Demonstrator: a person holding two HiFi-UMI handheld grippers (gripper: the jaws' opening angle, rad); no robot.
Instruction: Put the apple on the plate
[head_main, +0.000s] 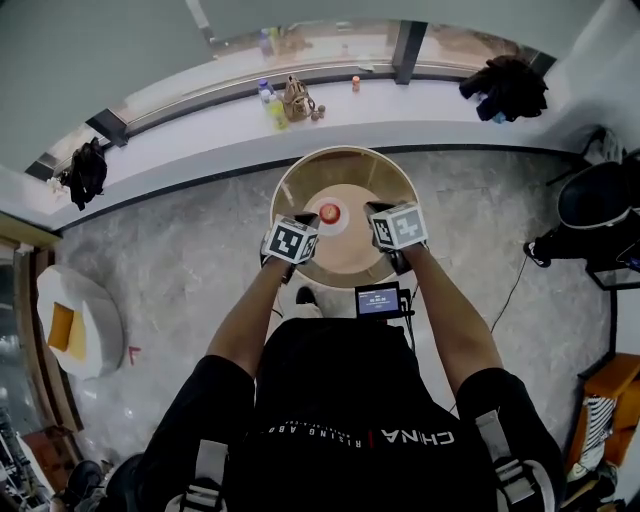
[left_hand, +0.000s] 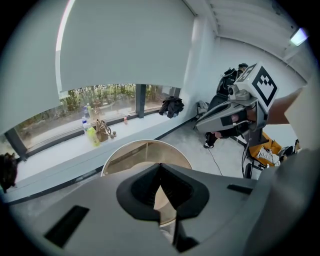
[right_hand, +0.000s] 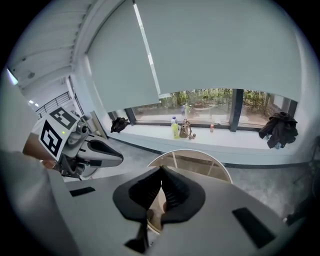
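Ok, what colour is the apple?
The apple is red; the head view shows it best.

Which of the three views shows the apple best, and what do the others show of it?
The head view: the apple lies in plain sight on the plate, on the round table. In both gripper views the shut jaws cover the table's middle, and no apple can be made out.
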